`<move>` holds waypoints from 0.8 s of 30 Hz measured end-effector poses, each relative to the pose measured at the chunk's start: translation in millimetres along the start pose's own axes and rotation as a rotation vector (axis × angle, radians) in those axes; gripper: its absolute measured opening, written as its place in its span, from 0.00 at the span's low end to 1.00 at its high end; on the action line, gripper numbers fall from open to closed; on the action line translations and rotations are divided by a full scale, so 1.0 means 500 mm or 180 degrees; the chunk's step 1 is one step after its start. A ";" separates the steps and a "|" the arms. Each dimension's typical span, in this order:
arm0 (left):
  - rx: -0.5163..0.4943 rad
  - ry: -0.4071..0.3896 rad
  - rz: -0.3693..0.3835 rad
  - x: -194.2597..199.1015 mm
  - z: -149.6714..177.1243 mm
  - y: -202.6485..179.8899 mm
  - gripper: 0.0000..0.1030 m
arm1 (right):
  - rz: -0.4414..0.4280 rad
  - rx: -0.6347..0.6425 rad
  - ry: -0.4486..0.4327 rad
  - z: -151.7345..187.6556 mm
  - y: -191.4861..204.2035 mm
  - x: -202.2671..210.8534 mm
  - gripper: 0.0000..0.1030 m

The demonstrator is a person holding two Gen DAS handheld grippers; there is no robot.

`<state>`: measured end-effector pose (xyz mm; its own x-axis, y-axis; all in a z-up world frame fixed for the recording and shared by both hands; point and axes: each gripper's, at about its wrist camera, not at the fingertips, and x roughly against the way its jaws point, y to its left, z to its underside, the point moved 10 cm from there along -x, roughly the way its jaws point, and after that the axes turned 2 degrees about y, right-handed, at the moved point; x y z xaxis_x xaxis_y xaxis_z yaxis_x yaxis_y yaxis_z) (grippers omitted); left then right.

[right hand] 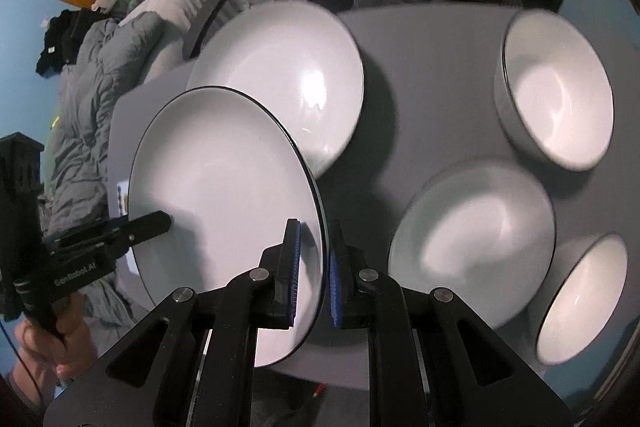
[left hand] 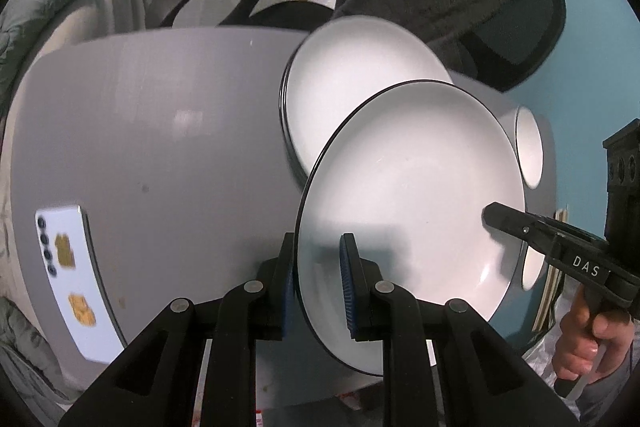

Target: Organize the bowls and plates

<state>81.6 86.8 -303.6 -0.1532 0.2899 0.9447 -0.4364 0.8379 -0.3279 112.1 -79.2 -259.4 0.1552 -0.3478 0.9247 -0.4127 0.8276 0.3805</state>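
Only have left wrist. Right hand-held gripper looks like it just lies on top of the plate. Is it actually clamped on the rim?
Observer: Clamped. In the right wrist view the right hand-held gripper has one blue pad on each face of the white round black-rimmed plate, at its rim.
Operator: What else is on that side? I only get slivers.
Observer: Three more white dishes on the round grey table: a deep bowl at the far side, a shallower bowl in the middle, and another deep bowl at the near edge.
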 end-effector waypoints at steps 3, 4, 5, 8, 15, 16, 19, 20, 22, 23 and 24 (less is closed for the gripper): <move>0.0014 -0.0007 -0.0035 -0.008 -0.035 0.000 0.18 | 0.0002 0.0002 -0.0024 -0.040 -0.003 -0.004 0.13; 0.0034 -0.0007 -0.0049 -0.011 -0.048 0.003 0.18 | 0.0011 0.0005 -0.0028 -0.051 -0.003 -0.007 0.13; 0.0053 -0.0007 -0.0057 -0.012 -0.057 0.007 0.18 | 0.0023 0.0010 -0.0031 -0.060 -0.003 -0.009 0.13; 0.0122 0.0010 -0.0094 -0.023 -0.090 0.017 0.19 | 0.0038 -0.0004 -0.0026 -0.094 -0.002 -0.026 0.13; 0.0119 0.0056 -0.0228 -0.052 -0.131 0.016 0.19 | 0.0026 -0.0036 0.0066 -0.144 -0.012 -0.057 0.13; 0.0109 0.0062 -0.0245 -0.055 -0.134 0.017 0.19 | 0.0011 -0.0046 0.0086 -0.149 -0.015 -0.061 0.13; 0.0100 0.0093 -0.0290 -0.064 -0.137 0.022 0.19 | -0.0018 -0.0075 0.0133 -0.160 -0.021 -0.073 0.13; 0.0096 0.0095 -0.0308 -0.067 -0.141 0.023 0.19 | -0.0019 -0.0078 0.0151 -0.165 -0.029 -0.071 0.13; 0.0073 0.0096 -0.0333 -0.066 -0.143 0.024 0.19 | -0.0011 -0.0077 0.0165 -0.166 -0.028 -0.077 0.13; 0.0054 0.0101 -0.0351 -0.067 -0.144 0.024 0.19 | -0.0015 -0.0076 0.0170 -0.165 -0.034 -0.075 0.14; 0.0042 0.0105 -0.0365 -0.068 -0.145 0.024 0.19 | -0.0011 -0.0083 0.0177 -0.167 -0.034 -0.077 0.14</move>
<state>146.0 120.5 -339.4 -0.0725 0.2077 0.9755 -0.4612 0.8602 -0.2174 188.0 -43.2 -300.4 0.2065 -0.3262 0.9225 -0.3887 0.8379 0.3833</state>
